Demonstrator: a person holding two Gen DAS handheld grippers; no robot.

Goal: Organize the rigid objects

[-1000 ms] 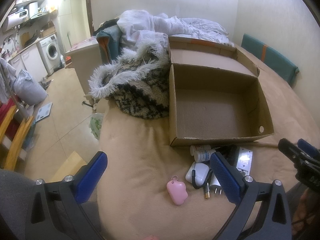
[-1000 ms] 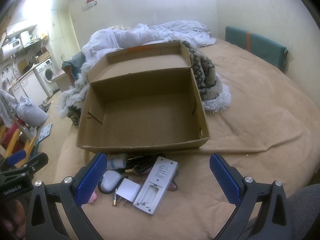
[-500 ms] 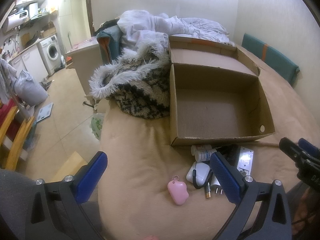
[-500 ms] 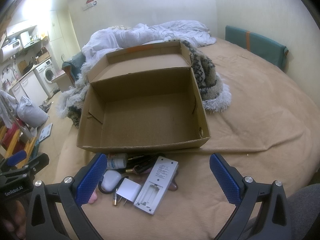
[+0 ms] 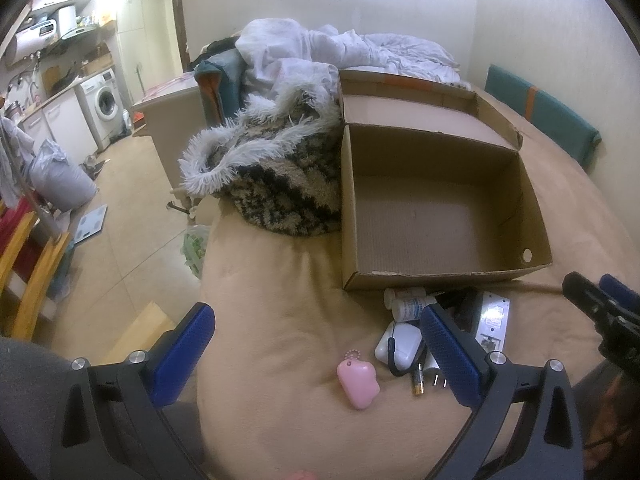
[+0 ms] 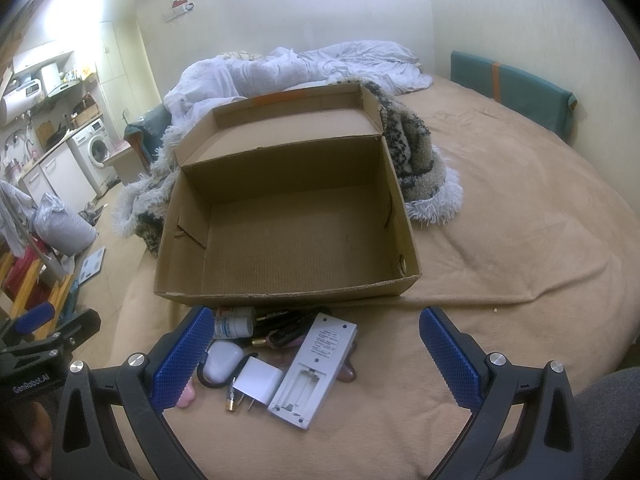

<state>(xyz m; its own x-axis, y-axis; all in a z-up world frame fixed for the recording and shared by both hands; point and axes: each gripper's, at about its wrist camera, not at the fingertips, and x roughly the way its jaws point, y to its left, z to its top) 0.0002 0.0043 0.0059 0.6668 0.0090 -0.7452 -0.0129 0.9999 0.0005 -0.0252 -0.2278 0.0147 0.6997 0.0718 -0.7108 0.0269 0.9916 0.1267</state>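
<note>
An open, empty cardboard box (image 5: 440,216) (image 6: 288,232) sits on the tan bedspread. In front of it lies a pile of small items: a pink cloud-shaped keychain (image 5: 357,380), a white earbud case (image 5: 400,346) (image 6: 222,362), a white pill bottle (image 5: 412,306) (image 6: 232,326), a white plug adapter (image 6: 258,384), a small battery (image 6: 231,400), and a white remote with its battery bay open (image 6: 312,368) (image 5: 493,320). My left gripper (image 5: 316,356) is open above the keychain. My right gripper (image 6: 316,356) is open above the remote.
A furry patterned coat (image 5: 276,176) (image 6: 416,160) lies against the box's left side and back. White bedding (image 5: 344,52) is heaped behind. A teal cushion (image 6: 512,84) leans on the wall. The bed edge drops to the floor at the left (image 5: 200,264).
Both grippers have barely shifted; the scene sits slightly lower in the left wrist view. Nothing was picked up or moved.
</note>
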